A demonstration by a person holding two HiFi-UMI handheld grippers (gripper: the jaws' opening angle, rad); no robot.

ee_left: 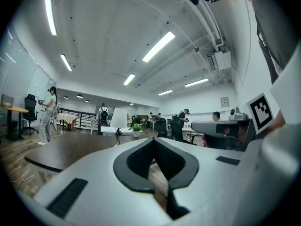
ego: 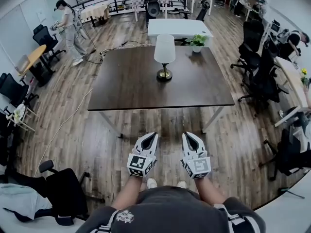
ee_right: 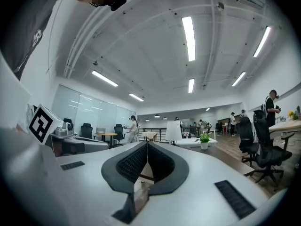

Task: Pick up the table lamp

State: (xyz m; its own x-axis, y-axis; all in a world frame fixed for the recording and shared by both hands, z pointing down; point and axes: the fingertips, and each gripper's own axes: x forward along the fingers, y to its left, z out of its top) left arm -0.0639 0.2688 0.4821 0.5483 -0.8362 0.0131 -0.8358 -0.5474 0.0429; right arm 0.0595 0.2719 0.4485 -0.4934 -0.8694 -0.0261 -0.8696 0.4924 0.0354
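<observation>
From the head view, the white-and-black left gripper [ego: 154, 134] and its twin, the right gripper [ego: 186, 134], hang side by side over the plank floor, both pointing level. The table lamp [ego: 164, 57], with its white shade, thin dark stem and round brass-coloured base, stands upright well ahead of both tips. It sits on the far half of the dark brown rectangular table [ego: 126, 89], just short of a small green potted plant [ego: 197, 42] in a white pot.

In the left gripper view the jaws are pressed together with nothing between them. The lamp shows small and far off, a little left of the tips, across the tabletop.

In the right gripper view the jaws also meet, pinching nothing, and the lamp sits far ahead, slightly right of the tips.

To my eye the reach hasn't started. Whichever gripper goes should spread its jaws before arriving. It should come in level at the thin stem below the shade, not at the shade itself, then close squarely so the heavy base doesn't swing or tip.
</observation>
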